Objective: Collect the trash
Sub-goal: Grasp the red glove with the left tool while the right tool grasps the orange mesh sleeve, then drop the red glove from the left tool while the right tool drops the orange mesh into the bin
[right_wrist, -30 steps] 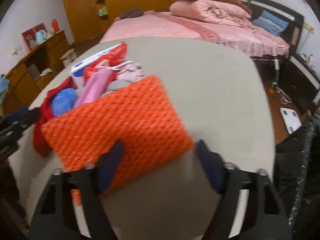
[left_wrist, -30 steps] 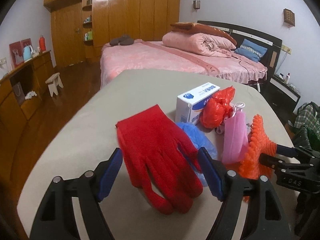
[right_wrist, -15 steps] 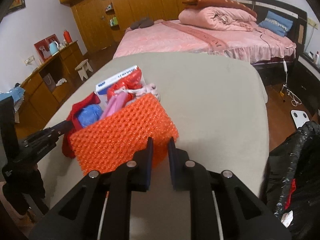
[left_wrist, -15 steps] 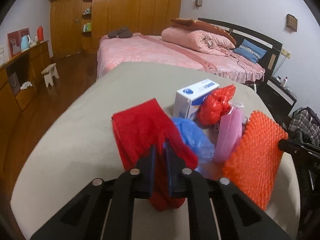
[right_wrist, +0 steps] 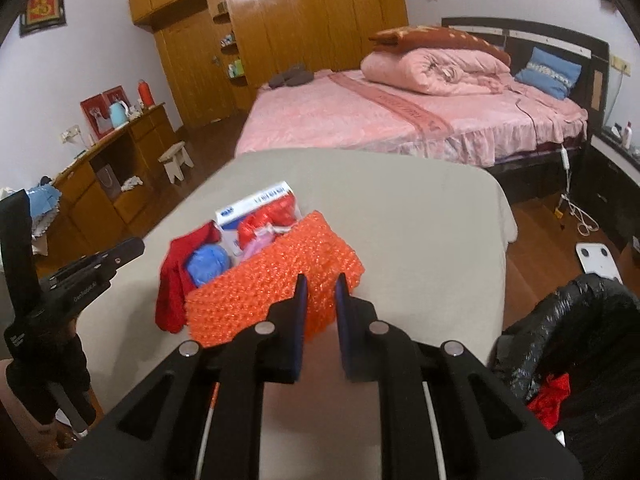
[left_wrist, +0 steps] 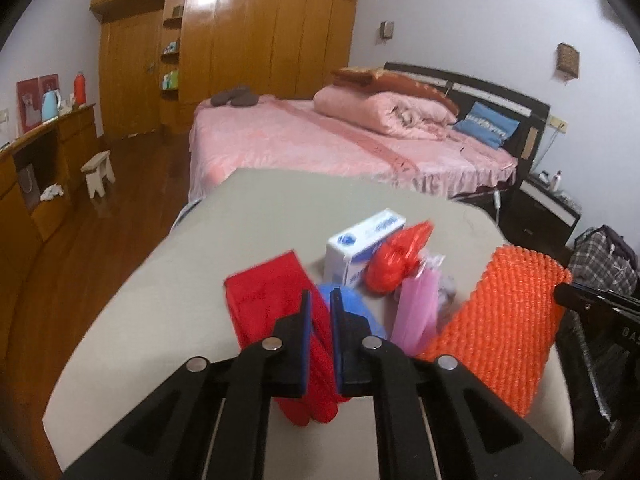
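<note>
My left gripper (left_wrist: 319, 304) is shut on a red glove (left_wrist: 272, 304) and holds it up off the grey table (left_wrist: 192, 280). My right gripper (right_wrist: 320, 288) is shut on an orange bubble-wrap sheet (right_wrist: 276, 288), lifted above the table; the sheet also shows in the left wrist view (left_wrist: 508, 320). On the table lie a blue plastic wad (right_wrist: 208, 264), a pink bag (left_wrist: 416, 312), a red plastic bag (left_wrist: 400, 260) and a white and blue box (left_wrist: 360, 244).
A black trash bag (right_wrist: 576, 320) with red trash inside stands open at the table's right side. A pink bed (left_wrist: 340, 144) lies beyond the table. A wooden dresser (left_wrist: 36, 168) lines the left wall, with a small stool (left_wrist: 98, 172) on the floor.
Both grippers closed, the left on the red glove and the right on the orange bubble wrap, and both lifted their items off the table.
</note>
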A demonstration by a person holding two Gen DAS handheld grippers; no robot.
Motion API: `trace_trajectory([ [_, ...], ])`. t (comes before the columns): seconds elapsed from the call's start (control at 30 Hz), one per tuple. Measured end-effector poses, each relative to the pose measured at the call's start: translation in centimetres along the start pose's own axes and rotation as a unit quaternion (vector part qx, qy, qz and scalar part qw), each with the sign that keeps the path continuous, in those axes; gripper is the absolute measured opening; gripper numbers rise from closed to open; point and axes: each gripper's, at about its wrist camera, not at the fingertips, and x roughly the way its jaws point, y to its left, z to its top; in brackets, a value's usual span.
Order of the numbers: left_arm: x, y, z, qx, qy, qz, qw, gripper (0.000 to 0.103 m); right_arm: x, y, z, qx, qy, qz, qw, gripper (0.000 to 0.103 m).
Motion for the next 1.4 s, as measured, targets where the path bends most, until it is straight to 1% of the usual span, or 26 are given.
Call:
trace_trajectory([
  [0.03,0.3,0.1,-0.3,-0.001,0.007,0.002,1.0000,0.017,0.4,-0.2,-0.3,0.003,0.006,-0.003,1.000,0.013],
  [0.1,1.2,0.3,-1.0,-0.001,0.018,0.011,0.9998,0.033,1.1,-0.4,-0.9,0.005,0.017,-0.009,1.000,0.013],
  [0.13,1.5,0.4,-1.1,0.001,0.020,0.015,0.9997,0.036,1.5,-0.5,-1.1,0.007,0.023,-0.010,1.000,0.013],
  [0.2,2.5,0.6,-1.4,0.004,0.029,0.026,0.9992,0.046,2.1,-0.5,-1.4,0.010,0.029,-0.011,0.999,0.013],
  [0.23,3.2,0.8,-1.5,0.003,0.036,0.031,0.9989,0.049,2.3,-0.4,-1.5,0.010,0.031,-0.011,0.999,0.013],
  [0.3,4.5,1.3,-1.7,-0.004,0.050,0.034,0.9981,0.056,2.7,-0.4,-1.5,0.009,0.034,-0.012,0.999,0.013],
  [0.33,5.0,1.8,-2.0,-0.007,0.057,0.034,0.9978,0.056,2.9,-0.4,-1.5,0.010,0.035,-0.012,0.999,0.013],
  [0.37,5.6,2.0,-2.1,-0.011,0.064,0.031,0.9974,0.056,3.0,-0.4,-1.6,0.010,0.036,-0.011,0.999,0.013],
  [0.43,6.2,2.5,-2.4,-0.023,0.074,0.014,0.9969,0.036,3.3,-0.4,-1.6,0.011,0.039,-0.010,0.999,0.013],
  [0.47,6.3,2.7,-2.3,-0.028,0.077,0.009,0.9966,0.023,3.3,-0.4,-1.5,0.010,0.039,-0.010,0.999,0.013],
  [0.57,5.5,2.9,-2.2,-0.032,0.067,0.002,0.9972,0.014,3.0,-0.2,-1.3,0.008,0.036,-0.007,0.999,0.013],
  [0.73,3.0,2.8,-1.0,-0.039,0.042,-0.010,0.9983,0.014,2.3,0.1,-0.7,0.009,0.024,0.001,1.000,0.013],
  [0.8,2.3,2.6,-0.7,-0.035,0.034,-0.015,0.9987,0.014,2.0,0.1,-0.4,0.009,0.021,0.003,1.000,0.013],
  [0.87,1.9,2.2,-0.3,-0.031,0.031,-0.017,0.9989,0.011,1.6,0.1,-0.2,0.009,0.018,0.005,1.000,0.013],
  [0.97,0.4,1.9,0.5,-0.036,0.012,-0.023,0.9990,0.011,0.5,0.2,0.3,0.009,0.006,0.009,1.000,0.013],
  [1.13,-2.3,0.3,2.4,-0.028,-0.023,-0.039,0.9986,0.011,-1.8,0.3,1.5,0.004,-0.020,0.014,1.000,0.013],
  [1.27,-4.4,-1.5,3.9,-0.014,-0.051,-0.059,0.9969,0.011,-3.5,0.2,2.3,-0.003,-0.038,0.008,0.999,0.012],
  [1.4,-6.0,-3.5,5.0,-0.004,-0.069,-0.081,0.9943,0.011,-5.9,-0.3,2.9,-0.003,-0.062,0.002,0.998,0.012],
])
